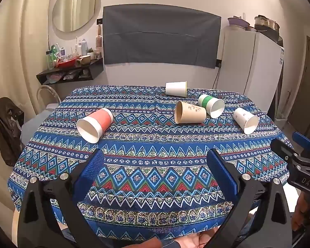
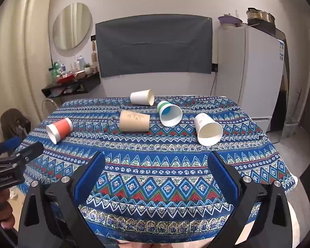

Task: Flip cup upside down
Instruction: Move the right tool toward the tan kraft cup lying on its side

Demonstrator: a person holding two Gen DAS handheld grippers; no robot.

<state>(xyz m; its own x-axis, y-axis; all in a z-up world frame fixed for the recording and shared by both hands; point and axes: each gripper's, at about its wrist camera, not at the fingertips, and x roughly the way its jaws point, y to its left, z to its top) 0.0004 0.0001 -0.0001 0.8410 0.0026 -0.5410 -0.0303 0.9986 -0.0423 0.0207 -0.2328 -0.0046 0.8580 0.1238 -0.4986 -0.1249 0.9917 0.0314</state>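
Several paper cups lie on their sides on the patterned tablecloth (image 1: 155,157). A red cup (image 1: 95,124) (image 2: 59,129) lies at the left, mouth toward me. A brown cup (image 1: 189,114) (image 2: 134,121) lies in the middle, a green-banded cup (image 1: 210,105) (image 2: 169,112) behind it, a white printed cup (image 1: 246,119) (image 2: 208,129) at the right, a plain white cup (image 1: 176,88) (image 2: 142,97) at the back. My left gripper (image 1: 155,159) is open and empty over the near table. My right gripper (image 2: 157,161) is open and empty too, nearest the white printed cup.
A fridge (image 2: 248,70) stands behind the table at the right. A covered screen (image 1: 161,35) hangs on the back wall. A cluttered black shelf (image 1: 70,70) and a clear chair (image 1: 47,97) are at the left. The right gripper shows at the left wrist view's right edge (image 1: 299,150).
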